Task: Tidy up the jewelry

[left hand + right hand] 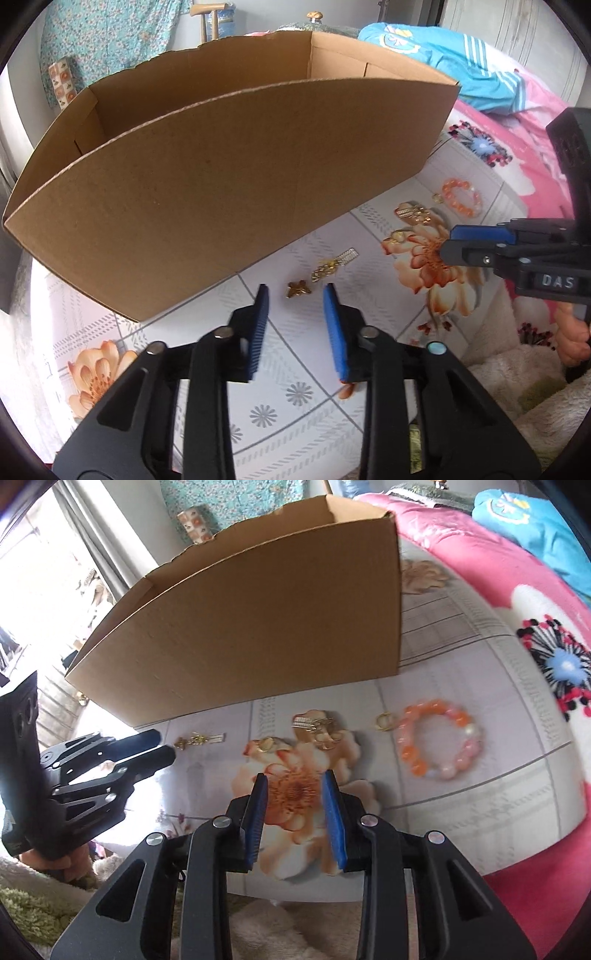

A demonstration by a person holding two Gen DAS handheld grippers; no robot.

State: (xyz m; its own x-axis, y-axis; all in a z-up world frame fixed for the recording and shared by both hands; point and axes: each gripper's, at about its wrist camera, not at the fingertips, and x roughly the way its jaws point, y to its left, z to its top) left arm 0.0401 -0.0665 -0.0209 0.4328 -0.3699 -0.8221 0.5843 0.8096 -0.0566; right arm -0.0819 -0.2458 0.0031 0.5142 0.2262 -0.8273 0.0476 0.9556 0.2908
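While the open brown cardboard box (229, 184) stands at the back of the flower-printed counter (288, 395), the jewelry lies scattered in front of it: a small gold butterfly-shaped piece (299, 289), a gold charm with a silver mesh strip (334, 266), a tangle of gold pieces (317, 729), a little gold ring (384, 720), and an orange and pink beaded bracelet (439, 744) furthest right. The left gripper (295, 295) hovers just short of the butterfly with its blue fingers (260, 332) spread and holding nothing; the right gripper (294, 786) hangs over the printed flower near the gold tangle, fingers likewise apart and empty. These look light and small; the flat gold bits are probably slippery and lie low, so pinching across their thickest part seems wise. The bracelet looks stiff-beaded yet floppy, best taken across one side of its loop.
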